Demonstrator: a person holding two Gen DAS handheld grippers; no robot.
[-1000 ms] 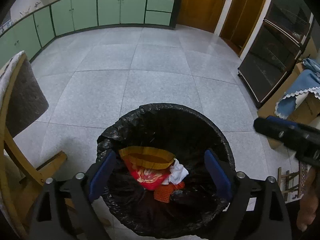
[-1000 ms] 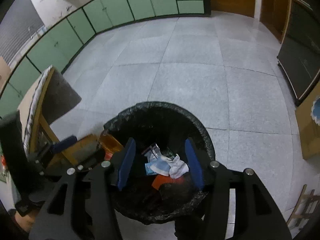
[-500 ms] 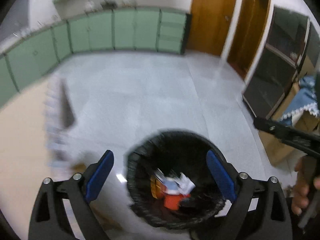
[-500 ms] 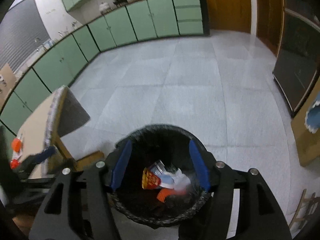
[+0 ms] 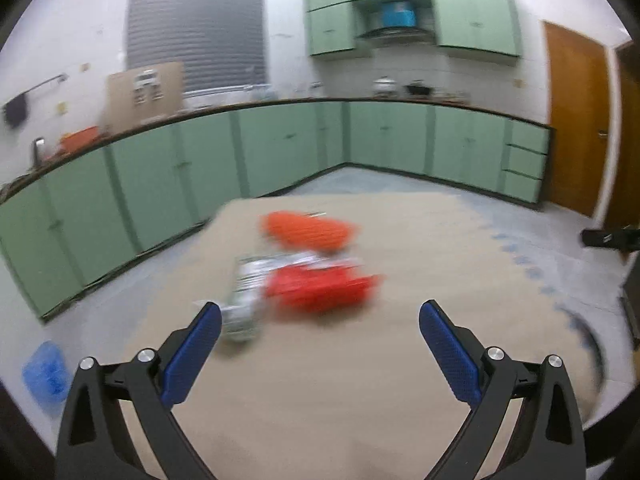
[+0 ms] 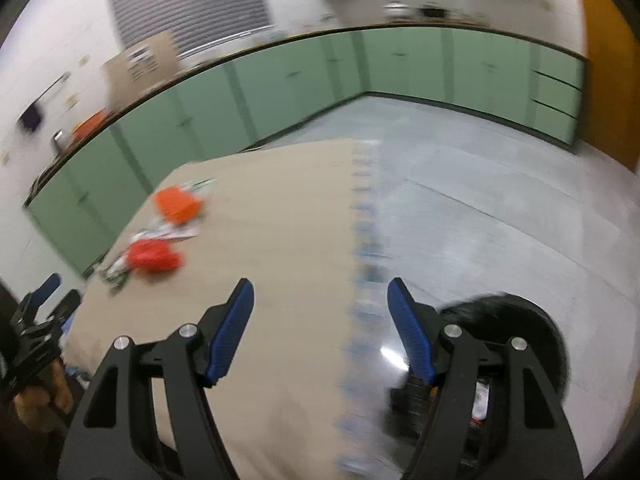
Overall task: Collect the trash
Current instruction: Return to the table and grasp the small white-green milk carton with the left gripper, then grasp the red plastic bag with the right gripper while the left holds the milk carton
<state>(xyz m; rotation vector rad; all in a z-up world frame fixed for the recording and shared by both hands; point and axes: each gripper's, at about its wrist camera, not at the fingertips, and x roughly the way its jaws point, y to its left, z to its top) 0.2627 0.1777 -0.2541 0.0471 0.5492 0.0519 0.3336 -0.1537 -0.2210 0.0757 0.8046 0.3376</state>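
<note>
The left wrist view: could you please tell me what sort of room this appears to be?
Most likely a home kitchen: a long run of pale green base cabinets under a dark countertop, matching green wall cabinets around a range hood, and pots on the counter.

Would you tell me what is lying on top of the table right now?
On the table: an orange wrapper, a red wrapper and silvery packaging. Blur hides anything beneath them.

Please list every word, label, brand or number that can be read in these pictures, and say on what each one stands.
None can be read.
Silver wrapper on the table: print blurred by motion.
Red packet: no legible text.
Cardboard sheet on the counter: pale labels, too small and blurred.
</note>
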